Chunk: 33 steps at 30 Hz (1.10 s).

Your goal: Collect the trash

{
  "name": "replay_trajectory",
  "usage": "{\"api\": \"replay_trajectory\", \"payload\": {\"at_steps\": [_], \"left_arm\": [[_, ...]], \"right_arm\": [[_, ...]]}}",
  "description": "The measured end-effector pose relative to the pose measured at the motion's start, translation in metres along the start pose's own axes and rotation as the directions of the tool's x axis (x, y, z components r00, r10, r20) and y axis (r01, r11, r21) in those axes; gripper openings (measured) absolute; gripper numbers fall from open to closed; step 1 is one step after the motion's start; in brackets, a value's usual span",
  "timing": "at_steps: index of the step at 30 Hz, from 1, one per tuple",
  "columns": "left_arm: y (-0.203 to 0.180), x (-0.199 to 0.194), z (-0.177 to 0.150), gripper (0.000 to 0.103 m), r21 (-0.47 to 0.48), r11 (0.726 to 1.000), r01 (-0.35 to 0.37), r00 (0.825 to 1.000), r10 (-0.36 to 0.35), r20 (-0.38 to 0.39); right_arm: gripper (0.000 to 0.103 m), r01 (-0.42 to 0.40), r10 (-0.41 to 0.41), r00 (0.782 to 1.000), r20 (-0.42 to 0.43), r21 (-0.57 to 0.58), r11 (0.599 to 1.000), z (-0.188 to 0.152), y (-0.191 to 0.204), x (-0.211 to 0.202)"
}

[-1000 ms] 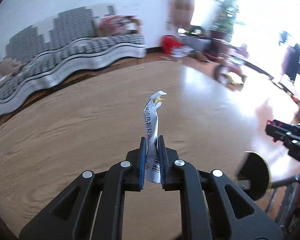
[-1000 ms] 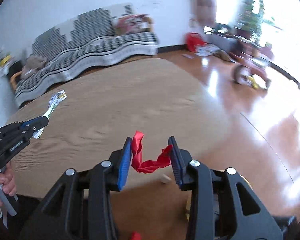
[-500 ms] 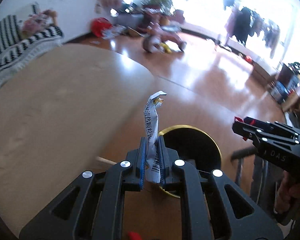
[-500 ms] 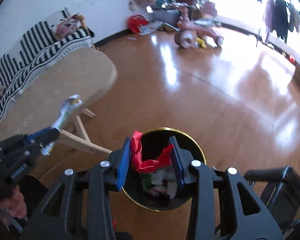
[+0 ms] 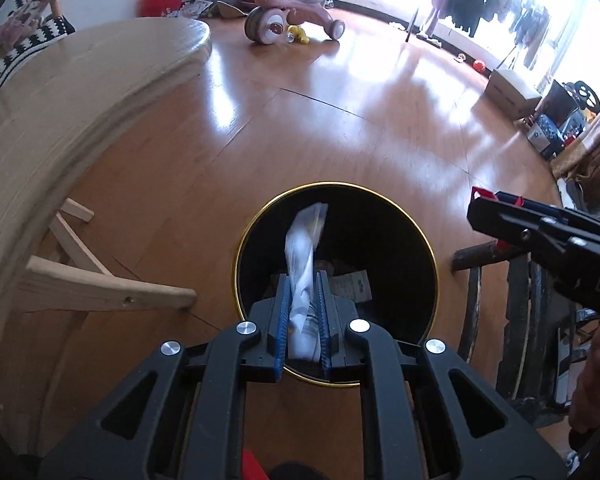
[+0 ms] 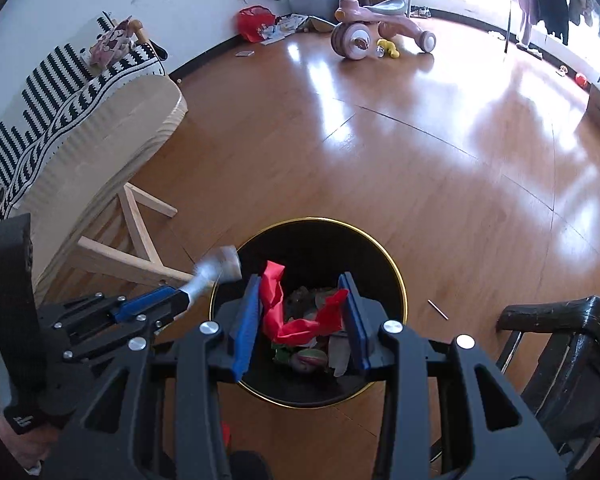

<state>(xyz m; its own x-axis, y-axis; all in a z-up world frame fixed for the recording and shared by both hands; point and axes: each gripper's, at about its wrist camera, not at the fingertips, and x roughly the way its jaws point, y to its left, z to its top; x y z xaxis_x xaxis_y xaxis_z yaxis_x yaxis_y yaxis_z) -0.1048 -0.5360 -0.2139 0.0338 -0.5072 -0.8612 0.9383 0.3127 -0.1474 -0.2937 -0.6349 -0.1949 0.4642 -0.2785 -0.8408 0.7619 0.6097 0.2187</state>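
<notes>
My left gripper (image 5: pixel 303 280) is shut on a white printed wrapper (image 5: pixel 305 246) that sticks up blurred between its blue pads. It points down over a black bin with a gold rim (image 5: pixel 384 236). Beside it, my right gripper (image 6: pixel 300 280) is shut on a crumpled red wrapper (image 6: pixel 278 308), also over the bin (image 6: pixel 324 240), which holds several bits of trash (image 6: pixel 312 356). In the right wrist view the left gripper (image 6: pixel 180 298) reaches in from the left with the white wrapper (image 6: pixel 220 268) at the bin's rim. The right gripper (image 5: pixel 476 210) shows at the right of the left wrist view.
A light wooden table (image 5: pixel 60 92) with crossed legs (image 5: pixel 100 292) stands left of the bin. A dark wooden chair (image 6: pixel 560 344) stands right of it. Further off across the shiny wood floor are a pink tricycle (image 6: pixel 376 20) and a striped sofa (image 6: pixel 60 92).
Both grippers swung away from the table top, sank and tilted down over the bin on the floor. Each still holds its wrapper; the white one now looks blurred.
</notes>
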Motion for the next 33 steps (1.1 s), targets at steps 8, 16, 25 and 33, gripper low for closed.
{"api": "replay_trajectory", "payload": {"at_steps": [8,16,25,33], "left_arm": [[-0.002,0.005,-0.005,0.065,-0.004,1.000,-0.006,1.000,0.006,0.003],[0.007,-0.004,-0.001,0.076,-0.023,1.000,-0.018,1.000,0.018,0.020],[0.022,-0.037,0.000,0.087,-0.042,0.997,-0.058,0.996,0.061,0.060],[0.090,-0.145,-0.015,0.089,-0.132,0.964,-0.231,0.960,0.247,0.128]], "right_arm": [[0.050,0.009,-0.008,1.000,-0.027,0.016,1.000,0.002,0.000,0.012],[0.073,0.012,-0.012,1.000,-0.019,0.021,1.000,0.008,0.004,0.014],[0.082,0.017,-0.017,1.000,-0.005,-0.007,1.000,0.016,0.022,0.003],[0.092,-0.056,0.066,0.995,0.072,-0.139,0.989,0.046,0.104,-0.030]]}}
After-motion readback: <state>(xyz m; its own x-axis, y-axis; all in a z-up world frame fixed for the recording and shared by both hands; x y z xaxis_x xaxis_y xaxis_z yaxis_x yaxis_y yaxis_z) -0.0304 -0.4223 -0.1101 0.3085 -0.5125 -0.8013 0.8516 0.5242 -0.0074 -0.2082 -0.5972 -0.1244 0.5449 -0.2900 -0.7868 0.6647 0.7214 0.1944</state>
